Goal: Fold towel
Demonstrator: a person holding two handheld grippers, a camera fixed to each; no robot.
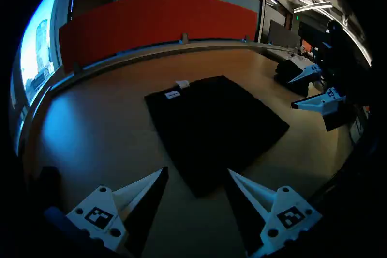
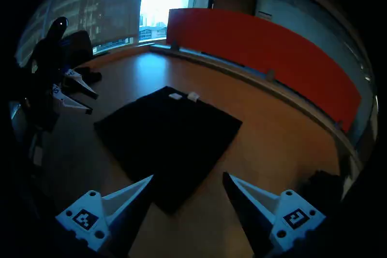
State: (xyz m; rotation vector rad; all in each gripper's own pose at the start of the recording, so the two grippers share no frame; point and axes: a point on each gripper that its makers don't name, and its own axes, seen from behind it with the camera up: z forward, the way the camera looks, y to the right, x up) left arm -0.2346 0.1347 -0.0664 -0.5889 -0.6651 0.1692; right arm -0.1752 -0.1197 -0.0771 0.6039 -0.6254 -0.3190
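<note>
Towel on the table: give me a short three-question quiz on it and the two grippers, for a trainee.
1. True or false: the towel lies flat on the table, with neither gripper holding it.
2. Pick one: the left gripper and the right gripper are A) both open, B) both shut on the towel, C) one open and one shut.
3. Fill in: the long panel standing along the table's far edge is coloured ____.

Key: 1 true; 2 A; 3 red.
</note>
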